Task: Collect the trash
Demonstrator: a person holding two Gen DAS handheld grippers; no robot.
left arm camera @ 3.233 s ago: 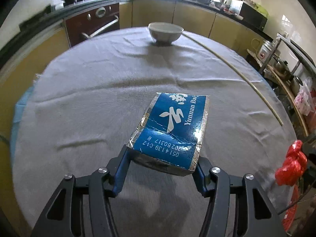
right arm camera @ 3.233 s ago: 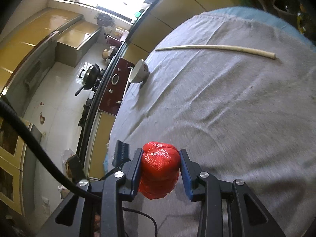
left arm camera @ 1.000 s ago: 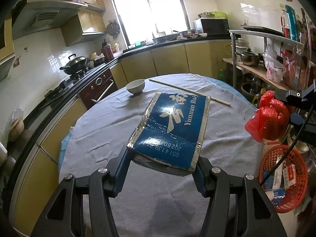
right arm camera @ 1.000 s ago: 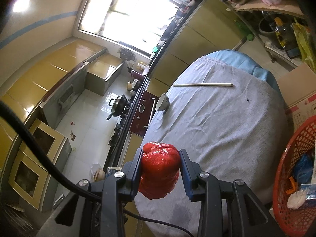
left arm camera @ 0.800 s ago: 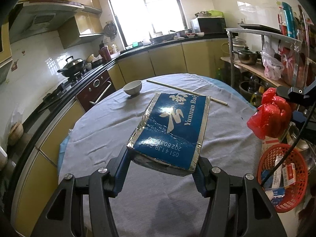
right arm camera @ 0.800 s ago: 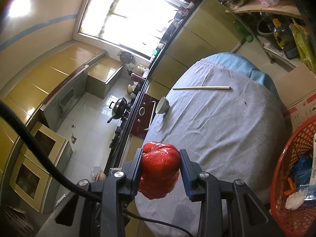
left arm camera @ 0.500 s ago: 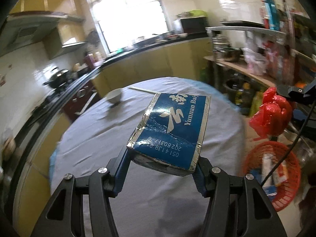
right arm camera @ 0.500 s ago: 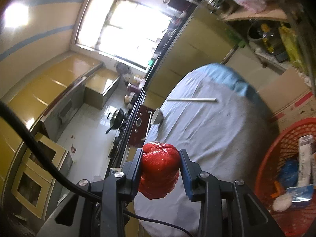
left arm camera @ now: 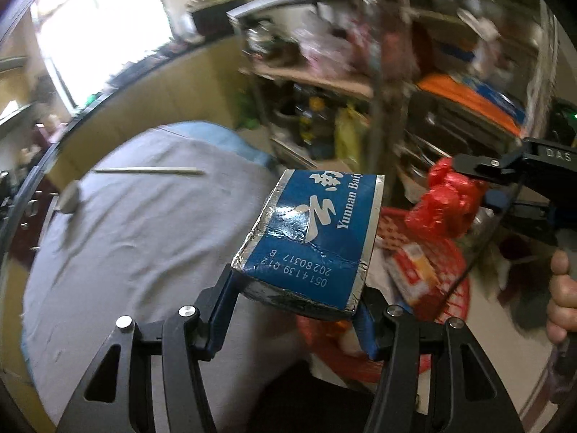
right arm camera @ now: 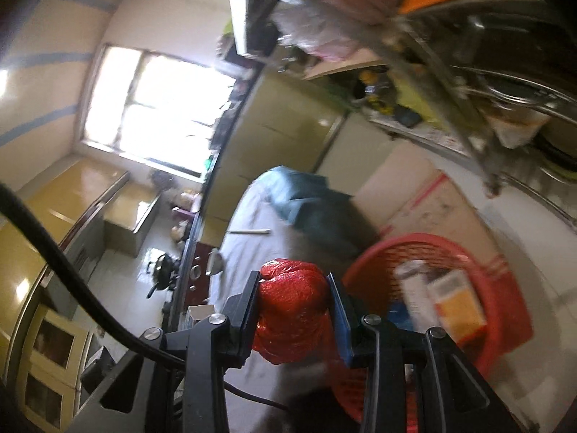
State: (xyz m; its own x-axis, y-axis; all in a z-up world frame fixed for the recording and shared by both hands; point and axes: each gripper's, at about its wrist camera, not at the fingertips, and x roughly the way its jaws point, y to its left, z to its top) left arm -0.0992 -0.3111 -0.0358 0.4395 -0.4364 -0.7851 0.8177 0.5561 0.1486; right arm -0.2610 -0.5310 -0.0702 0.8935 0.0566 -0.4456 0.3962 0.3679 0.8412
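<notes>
My left gripper [left arm camera: 299, 290] is shut on a blue and silver foil carton [left arm camera: 313, 238], held above the near rim of a red mesh basket [left arm camera: 447, 303] that stands on the floor. My right gripper [right arm camera: 293, 297] is shut on a crumpled red plastic bag [right arm camera: 290, 310]. In the left wrist view that red bag [left arm camera: 447, 202] and the right gripper [left arm camera: 487, 184] hang over the basket to the right of the carton. The right wrist view has the red basket [right arm camera: 497, 288] just right of the bag, with cartons and wrappers in it. Both views are blurred.
The round table with a grey cloth [left arm camera: 137, 238] lies to the left, with a bowl [left arm camera: 70, 198] and a long thin stick [left arm camera: 148, 170] on it. A cluttered metal shelf rack [left arm camera: 378, 83] stands behind the basket. A cardboard box [right arm camera: 425, 209] sits beside the basket. A person's hand [left arm camera: 560, 299] holds the right gripper.
Both grippers swung right, away from the table, and dipped toward the red basket with their loads still gripped. The basket now sits close under both of them.
</notes>
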